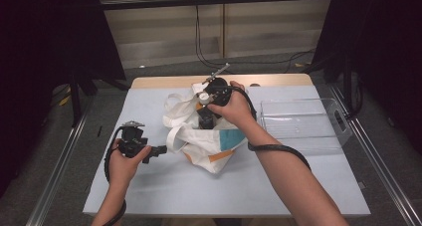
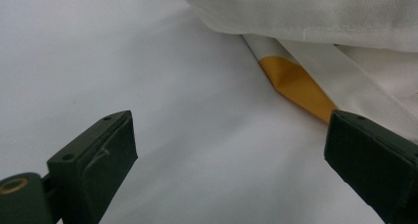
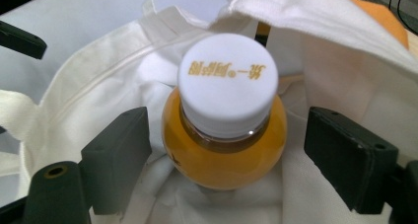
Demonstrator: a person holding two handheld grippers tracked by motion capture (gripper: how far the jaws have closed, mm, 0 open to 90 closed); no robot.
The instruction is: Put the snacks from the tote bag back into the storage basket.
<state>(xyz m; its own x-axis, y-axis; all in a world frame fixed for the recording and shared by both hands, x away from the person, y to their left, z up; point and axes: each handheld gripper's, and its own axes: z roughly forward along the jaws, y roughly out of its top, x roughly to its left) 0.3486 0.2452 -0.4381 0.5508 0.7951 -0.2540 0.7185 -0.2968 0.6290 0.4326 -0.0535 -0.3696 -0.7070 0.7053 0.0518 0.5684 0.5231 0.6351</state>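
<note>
A white cloth tote bag [image 1: 211, 149] with orange and teal patches lies slumped in the middle of the table. My right gripper [image 1: 205, 117] points down into the bag's mouth. In the right gripper view an orange juice bottle [image 3: 224, 160] with a white cap [image 3: 226, 81] stands inside the bag [image 3: 113, 71]. My right gripper [image 3: 229, 135] is open, with one jaw on each side of the bottle's neck and a gap on both sides. My left gripper [image 1: 160, 150] is open just left of the bag, low over the table. In its own view my left gripper [image 2: 235, 140] faces the bag's edge [image 2: 315, 17] and an orange patch [image 2: 296, 83].
A clear plastic bin [image 1: 298, 121] stands at the right of the table, next to the right forearm. The grey table top [image 1: 164, 191] has bare room in front of the bag. Black stands and cables sit beyond the far edge.
</note>
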